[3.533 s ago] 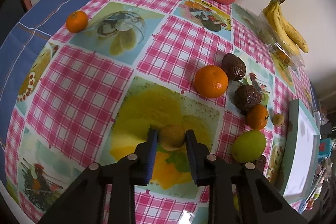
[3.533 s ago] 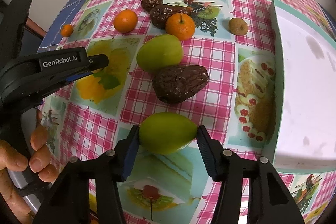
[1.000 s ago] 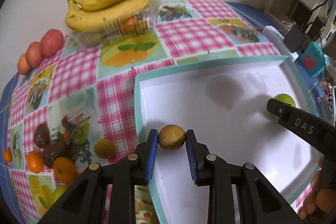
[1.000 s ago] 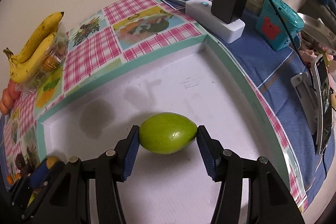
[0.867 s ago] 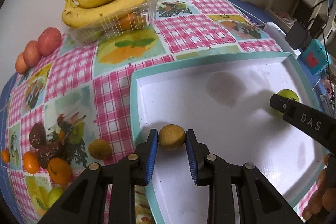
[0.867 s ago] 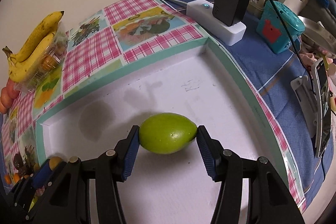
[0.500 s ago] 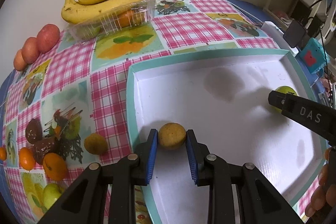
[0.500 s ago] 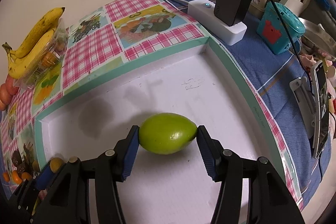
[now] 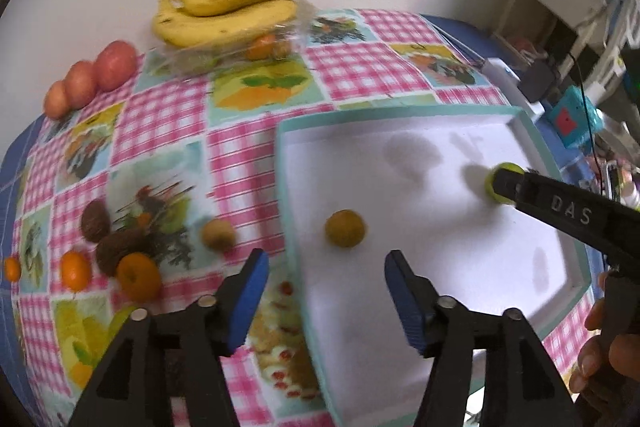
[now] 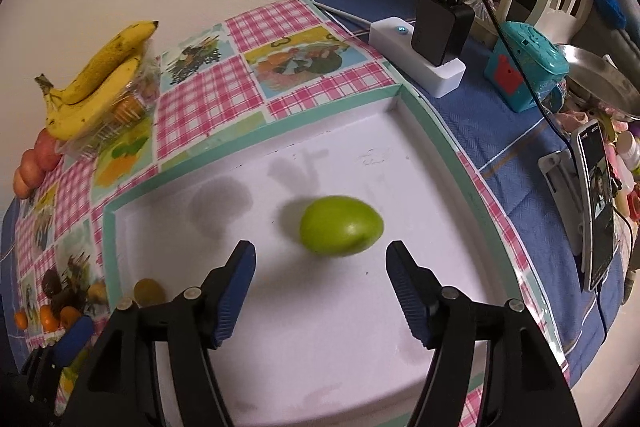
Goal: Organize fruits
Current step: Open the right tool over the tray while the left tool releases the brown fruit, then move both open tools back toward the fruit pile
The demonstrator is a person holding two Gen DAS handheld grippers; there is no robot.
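A small yellow-brown fruit [image 9: 344, 233] lies loose in the white tray [image 9: 420, 115] near its left wall, just ahead of my open left gripper [image 9: 324, 285]. In the right wrist view a green fruit [image 10: 341, 231] rests, slightly blurred, on the tray [image 10: 256, 139] floor in front of my open right gripper [image 10: 320, 279]. The same green fruit [image 9: 503, 183] shows in the left wrist view, half hidden behind the right gripper's black arm. The yellow-brown fruit [image 10: 149, 291] also sits at the tray's left edge in the right wrist view.
On the checked tablecloth left of the tray lie oranges [image 9: 138, 275], dark brown fruits [image 9: 95, 225] and another small brown fruit [image 9: 218, 235]. Bananas [image 9: 228, 11] rest on a clear box, apples [image 9: 114, 65] beside them. A power strip [image 10: 418, 61], teal gadget [image 10: 524, 67] and phone [image 10: 598, 203] stand right of the tray.
Both grippers have opened and let go of their fruit: the yellow-brown fruit and the green fruit now lie in the tray. Both grippers have drawn back slightly.
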